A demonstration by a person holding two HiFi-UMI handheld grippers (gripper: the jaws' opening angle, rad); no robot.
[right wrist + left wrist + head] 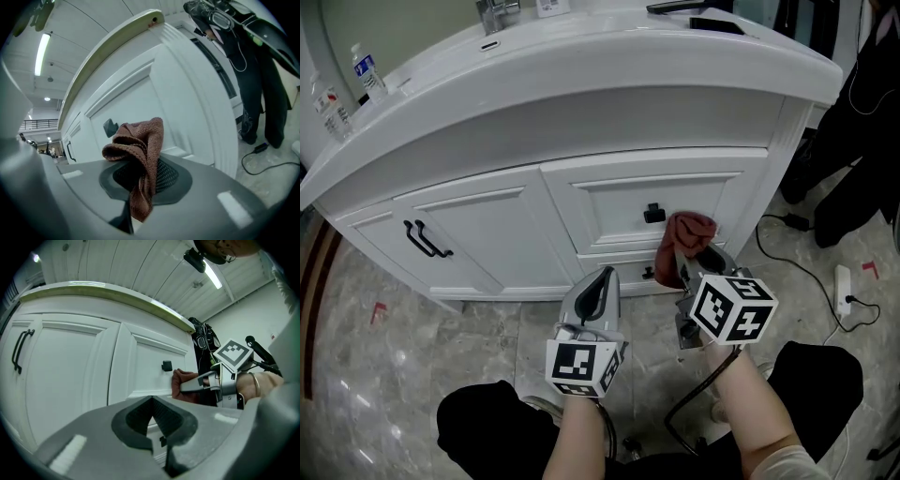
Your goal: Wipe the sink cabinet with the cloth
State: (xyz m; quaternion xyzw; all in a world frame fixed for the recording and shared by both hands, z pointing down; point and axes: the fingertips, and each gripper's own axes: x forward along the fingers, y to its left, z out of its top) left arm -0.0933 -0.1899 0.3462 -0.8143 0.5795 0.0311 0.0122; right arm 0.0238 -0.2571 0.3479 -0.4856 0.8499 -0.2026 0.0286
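Observation:
The white sink cabinet (497, 220) has a curved top, a door with a black handle (427, 241) and a drawer with a black knob (653, 214). My right gripper (686, 261) is shut on a reddish-brown cloth (687, 232). The bunched cloth (140, 138) sticks out past the jaws, right beside the knob (110, 126) at the drawer front (140, 103). Whether it touches the panel I cannot tell. My left gripper (602, 284) hangs lower and to the left, short of the cabinet, shut with nothing in it (152, 404). The left gripper view shows the cloth (180, 383) in the right gripper (202, 383).
Two water bottles (367, 73) (328, 108) and a faucet (495, 14) stand on the countertop. A second black knob (648, 273) sits on the lower drawer. A power strip (844, 286) and cables lie on the floor at right, near a person in dark clothes (862, 122).

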